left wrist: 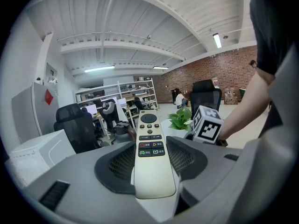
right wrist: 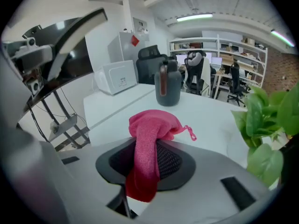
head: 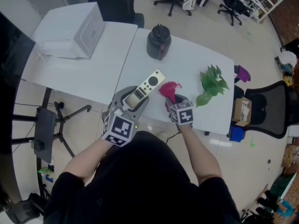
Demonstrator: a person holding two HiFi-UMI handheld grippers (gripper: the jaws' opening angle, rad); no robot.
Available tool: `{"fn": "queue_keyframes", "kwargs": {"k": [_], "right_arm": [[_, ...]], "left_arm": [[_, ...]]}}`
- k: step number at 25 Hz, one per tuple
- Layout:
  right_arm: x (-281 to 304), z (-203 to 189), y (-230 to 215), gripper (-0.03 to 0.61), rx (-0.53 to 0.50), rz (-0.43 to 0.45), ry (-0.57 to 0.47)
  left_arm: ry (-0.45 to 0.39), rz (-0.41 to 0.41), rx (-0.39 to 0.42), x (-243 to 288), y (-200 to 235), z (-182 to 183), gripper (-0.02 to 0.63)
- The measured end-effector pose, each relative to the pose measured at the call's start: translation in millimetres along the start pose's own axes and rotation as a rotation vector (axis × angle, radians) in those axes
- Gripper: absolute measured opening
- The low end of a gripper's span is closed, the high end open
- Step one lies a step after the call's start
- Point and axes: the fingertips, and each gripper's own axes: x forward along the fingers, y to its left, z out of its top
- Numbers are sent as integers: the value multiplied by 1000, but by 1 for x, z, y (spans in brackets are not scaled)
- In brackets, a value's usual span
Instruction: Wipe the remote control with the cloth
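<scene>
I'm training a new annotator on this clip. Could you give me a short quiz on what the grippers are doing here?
1. True or false: the left gripper is closed on the remote control.
2. What does the right gripper pinch? A) a plant leaf B) the pink cloth C) nothing
3. Fill in: the green plant lies on the ___ gripper's side.
Key: 1 true; 2 B; 3 right.
</scene>
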Motion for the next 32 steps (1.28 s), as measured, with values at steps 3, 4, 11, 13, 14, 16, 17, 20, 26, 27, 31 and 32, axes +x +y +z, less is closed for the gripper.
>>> {"fn": "queue_keyframes", "kwargs": {"k": [3, 4, 11, 13, 14, 16, 17, 20, 26, 27, 31, 32], "right_arm": [[-37, 25, 7, 118, 14, 6, -97], [-49, 32, 11, 118, 16, 10, -125], [-126, 79, 48, 118, -69, 25, -280], [-142, 101, 65, 118, -148, 39, -315], [-147, 111, 75, 118, -199, 53, -324], [-152, 127, 96, 118, -321, 87, -325], [-152, 133, 107, 118, -378, 103, -319], [-146, 144, 135, 118, -499, 148, -276], [-132, 145, 160, 118, -585, 203, -159], [-131, 145, 158, 118, -591, 194, -149], [-129, 148, 141, 118, -585, 133, -139], [-130, 148, 135, 118, -582, 116, -141]], "left_arm": [[-4, -1, 25, 8, 4, 0, 210], [-4, 0, 31, 10, 5, 0, 210], [23, 9, 104, 27, 11, -5, 210], [27, 11, 147, 31, 10, -5, 210], [29, 12, 174, 33, 9, -4, 210], [31, 16, 232, 35, 6, -2, 210], [31, 19, 262, 36, 5, -1, 210], [30, 35, 354, 37, 1, 4, 210], [12, 89, 549, 30, 2, 10, 210], [6, 97, 571, 28, 3, 11, 210], [-22, 104, 609, 17, 0, 13, 210], [-28, 103, 611, 16, -1, 13, 210]]}}
